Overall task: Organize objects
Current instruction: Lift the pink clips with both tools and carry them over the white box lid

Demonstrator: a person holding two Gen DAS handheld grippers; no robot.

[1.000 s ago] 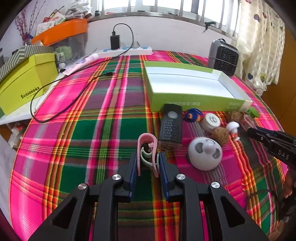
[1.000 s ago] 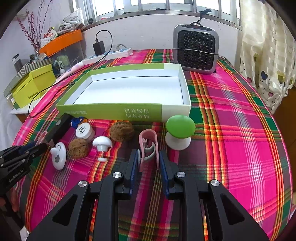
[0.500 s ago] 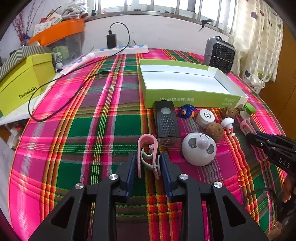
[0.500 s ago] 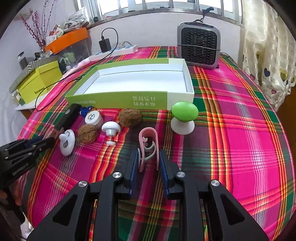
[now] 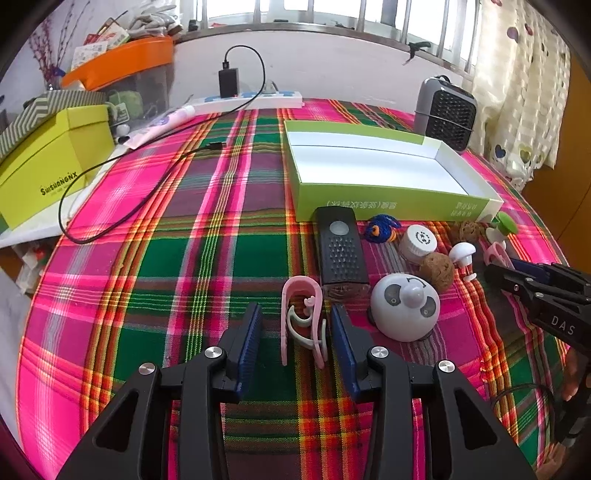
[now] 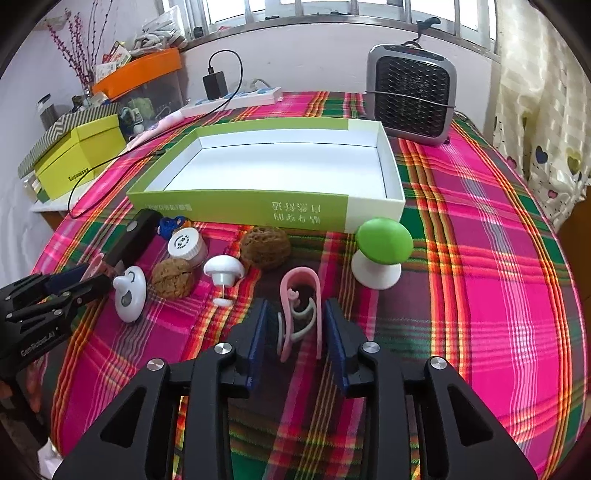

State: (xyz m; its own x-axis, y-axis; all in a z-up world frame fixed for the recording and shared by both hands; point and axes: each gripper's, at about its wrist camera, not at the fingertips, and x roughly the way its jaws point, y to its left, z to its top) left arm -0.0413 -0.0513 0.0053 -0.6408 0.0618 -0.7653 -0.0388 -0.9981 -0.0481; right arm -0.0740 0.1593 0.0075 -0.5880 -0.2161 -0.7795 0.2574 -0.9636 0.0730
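barred window [image 6: 332,11], perhaps daylit, patterned curtain [image 6: 546,129], white wall [image 6: 314,62]

Bright daylight enters through the barred window [image 6: 332,11], blown out white; sharp centre, fisheye-bent edges with dark corners.

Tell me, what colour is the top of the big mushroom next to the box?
Bright green, on a white base. The mushroom shows best in the right wrist view.

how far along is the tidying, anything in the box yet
Nothing is done yet: the green box is empty. In hand: each gripper has a pink clip between its jaws, left gripper around one clip, right gripper around the other clip, but both jaws are opening and the pads look clear of the clips. Left: both clips, the black remote, panda toy, green mushroom and the other small things.
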